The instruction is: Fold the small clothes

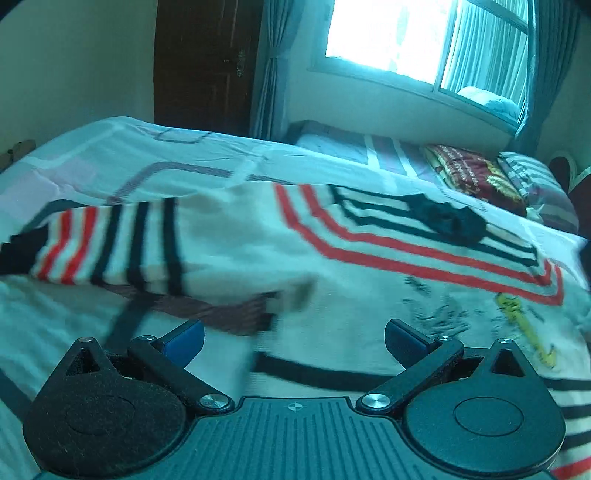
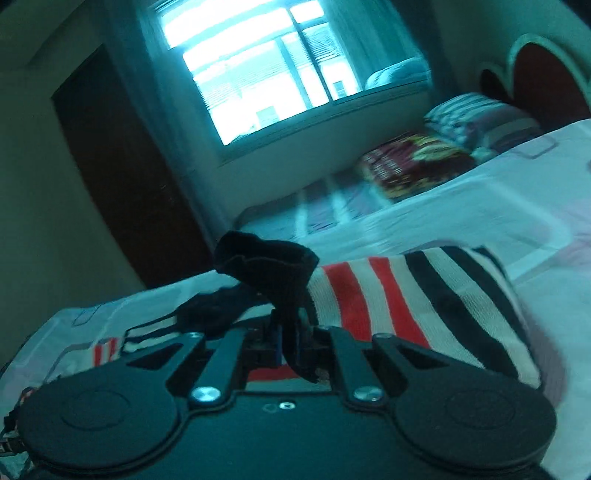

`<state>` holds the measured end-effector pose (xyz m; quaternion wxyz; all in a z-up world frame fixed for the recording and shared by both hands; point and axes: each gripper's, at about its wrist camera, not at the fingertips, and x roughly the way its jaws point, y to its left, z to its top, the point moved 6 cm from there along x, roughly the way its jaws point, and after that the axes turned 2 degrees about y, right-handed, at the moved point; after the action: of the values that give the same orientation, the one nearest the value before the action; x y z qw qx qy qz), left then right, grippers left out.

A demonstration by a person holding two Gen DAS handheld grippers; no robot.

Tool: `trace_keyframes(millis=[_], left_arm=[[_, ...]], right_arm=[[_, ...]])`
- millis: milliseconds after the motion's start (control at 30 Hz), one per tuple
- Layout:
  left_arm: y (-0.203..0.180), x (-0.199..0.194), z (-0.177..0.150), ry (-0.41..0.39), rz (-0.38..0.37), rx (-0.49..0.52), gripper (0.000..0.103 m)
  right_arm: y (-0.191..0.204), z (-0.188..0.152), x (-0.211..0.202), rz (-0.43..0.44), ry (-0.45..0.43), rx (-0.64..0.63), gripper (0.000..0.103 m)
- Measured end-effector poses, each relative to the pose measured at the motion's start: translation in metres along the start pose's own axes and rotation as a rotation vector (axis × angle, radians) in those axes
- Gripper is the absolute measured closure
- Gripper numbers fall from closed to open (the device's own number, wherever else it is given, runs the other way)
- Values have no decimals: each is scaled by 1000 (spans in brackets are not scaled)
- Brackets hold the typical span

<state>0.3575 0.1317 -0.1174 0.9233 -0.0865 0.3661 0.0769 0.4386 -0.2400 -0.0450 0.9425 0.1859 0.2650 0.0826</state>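
A small white sweater [image 1: 258, 243] with red and black stripes lies spread on the bed, its black collar [image 1: 448, 221] toward the pillows and one striped sleeve [image 1: 110, 243] stretched out to the left. My left gripper [image 1: 293, 338] hovers over the sweater's lower body with its blue pads wide apart and nothing between them. In the right wrist view my right gripper [image 2: 291, 343] is shut on the black cuff [image 2: 266, 266] of a striped sleeve [image 2: 406, 302], which is lifted off the bed and bunched above the fingers.
The bed [image 1: 110, 155] has a white cover with purple lines. Pillows and a red patterned cushion [image 1: 476, 177] lie at its head by the headboard [image 2: 535, 81]. A window [image 1: 388, 33] with curtains and a dark door [image 1: 207, 62] stand beyond the bed.
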Motion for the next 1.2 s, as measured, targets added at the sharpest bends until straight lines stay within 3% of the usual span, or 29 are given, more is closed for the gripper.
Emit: trace_keyframes(millis=[100,200,367,500,533,600,667,700,733,800,933,967,1000,1067,1200], left_arm=[[29,-4,1,6,29,3,0],[54,-8,2,-4,69,2,0],[83,-11,8,-29,65,-48,0],[80,-7,12,-41,27,-66,0],[77,-5,13,-40,9,-71,0],[65,-1,16,-34,-27,-76,0],[48,5,19,-31,-68,-75,0],[39,9,22,-28,-96,-80,0],[29,11,24,-27,-123,-86,0],[8,16,28,-19,-175,-83,0],[-39,36,32,18,-319,-110,0],[-50,44,30,40,-372,-140,8],[-60,53,27,72,-409,-168,23],[-80,72,22,123,-446,-202,30],[-105,103,9,197,-430,-220,48]], right_arm=[[60,-31,41,76,98,-32,96],[102,-57,68,100,155,-65,96],[133,-82,85,87,200,-92,96],[141,-97,95,79,217,-150,93],[144,-99,95,81,210,-182,91],[152,-104,96,108,217,-254,67],[163,-110,95,129,226,-339,52],[166,-110,91,130,225,-370,52],[166,-108,84,138,215,-377,54],[156,-102,67,167,189,-318,72],[115,-88,32,101,137,-211,75],[103,-85,24,83,134,-186,75],[92,-81,18,66,128,-164,75],[71,-75,3,40,112,-123,74],[31,-65,-23,11,96,-36,73]])
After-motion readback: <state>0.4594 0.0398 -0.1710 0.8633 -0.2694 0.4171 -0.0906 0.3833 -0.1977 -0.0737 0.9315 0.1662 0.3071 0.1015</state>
